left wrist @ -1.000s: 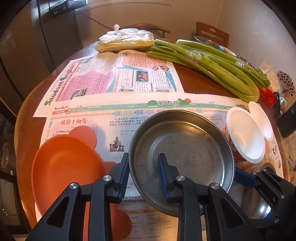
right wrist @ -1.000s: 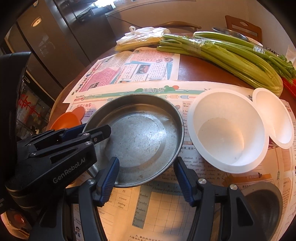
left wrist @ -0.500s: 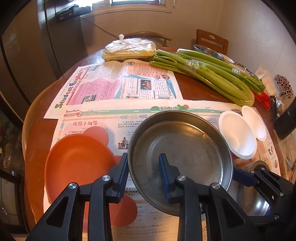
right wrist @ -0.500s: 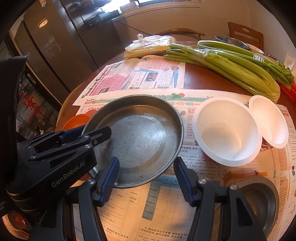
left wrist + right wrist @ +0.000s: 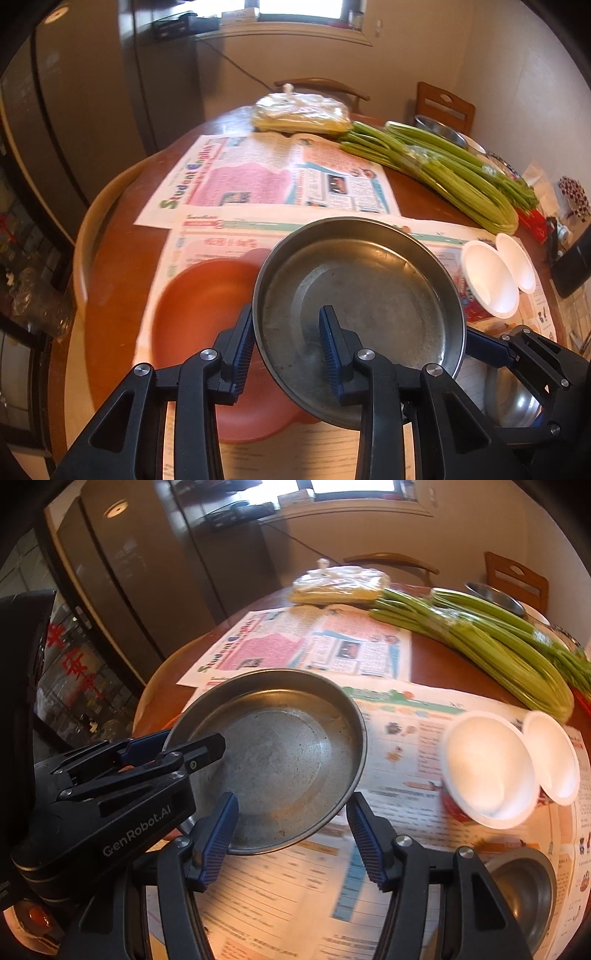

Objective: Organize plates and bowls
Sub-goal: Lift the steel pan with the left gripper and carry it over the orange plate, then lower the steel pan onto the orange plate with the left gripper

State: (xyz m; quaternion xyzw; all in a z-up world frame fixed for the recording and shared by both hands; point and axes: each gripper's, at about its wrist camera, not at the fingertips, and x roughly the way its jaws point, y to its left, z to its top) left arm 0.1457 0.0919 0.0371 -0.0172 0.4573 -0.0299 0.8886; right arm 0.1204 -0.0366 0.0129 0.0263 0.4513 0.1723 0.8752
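left tool (image 5: 287,345) grips steel plate (image 5: 362,295) above orange plate (image 5: 207,310).

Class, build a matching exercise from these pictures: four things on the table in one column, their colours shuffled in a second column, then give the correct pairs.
Things:
1. large round pan
2. plastic plate
3. foam bowls
4. celery bunch

Colours:
A. green
B. white
C. grey metal
D. orange

Pairs: 1-C, 2-D, 3-B, 4-A
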